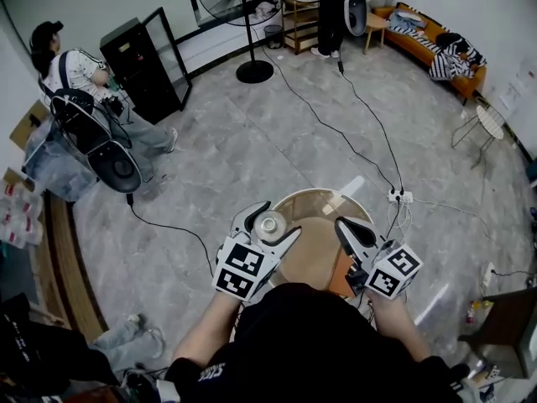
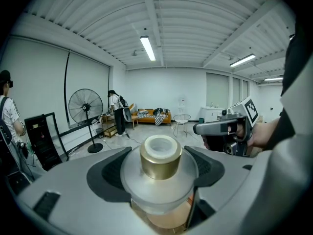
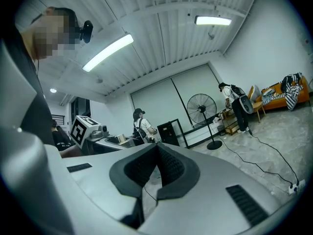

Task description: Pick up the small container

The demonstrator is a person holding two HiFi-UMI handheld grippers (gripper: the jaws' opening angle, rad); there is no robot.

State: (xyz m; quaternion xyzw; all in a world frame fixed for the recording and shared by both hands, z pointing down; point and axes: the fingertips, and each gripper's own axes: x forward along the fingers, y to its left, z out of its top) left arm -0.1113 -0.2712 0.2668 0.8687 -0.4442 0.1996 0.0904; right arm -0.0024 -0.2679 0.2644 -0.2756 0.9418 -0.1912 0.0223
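The small container (image 2: 160, 173) is a frosted glass jar with a gold collar and a white top. My left gripper (image 2: 159, 170) is shut on it, a dark pad on each side of its body. In the head view the small container (image 1: 269, 224) sits between the left gripper's (image 1: 267, 223) jaws, held up over the left rim of the round table (image 1: 323, 254). My right gripper (image 1: 352, 231) hangs over the table's right side, shut and holding nothing. Its two dark pads meet in the right gripper view, where the right gripper (image 3: 157, 168) points upward toward the room.
A round glass-topped table (image 1: 310, 263) stands right in front of me. A power strip (image 1: 398, 196) and cables lie on the floor beyond it. A standing fan (image 1: 245, 7), a black cabinet (image 1: 143, 61), an orange sofa (image 1: 432, 40) and two other people are farther off.
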